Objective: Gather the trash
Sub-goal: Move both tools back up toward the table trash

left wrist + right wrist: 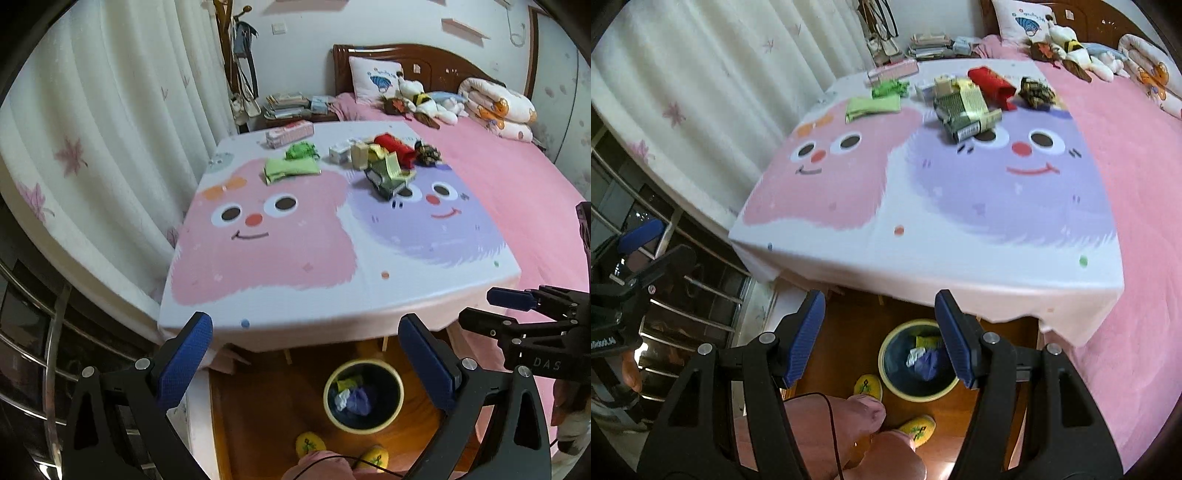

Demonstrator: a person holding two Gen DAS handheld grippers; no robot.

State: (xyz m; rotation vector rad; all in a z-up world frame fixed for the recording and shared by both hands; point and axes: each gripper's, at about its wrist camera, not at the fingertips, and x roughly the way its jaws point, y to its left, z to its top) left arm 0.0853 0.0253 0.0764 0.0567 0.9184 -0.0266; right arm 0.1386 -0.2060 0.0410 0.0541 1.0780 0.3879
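Observation:
Trash lies at the far end of the table point(280, 258): flat green wrappers point(291, 170), a green-and-white carton point(388, 175), a red packet point(393, 146), a dark crumpled wrapper point(426, 153) and a small white box point(340, 153). The same pile shows in the right wrist view, with the carton point(964, 107) nearest. On the floor under the near table edge stands a yellow-rimmed bin point(364, 364), point(916, 394) holding some crumpled scraps. My left gripper point(306, 354) and right gripper point(881, 332) both hang open and empty above the bin, short of the table edge.
A pink box point(290, 133) sits at the table's far left corner. A pink bed point(517, 184) runs along the right side, a white curtain point(92, 147) along the left. The person's yellow slippers point(868, 386) stand on the wooden floor by the bin.

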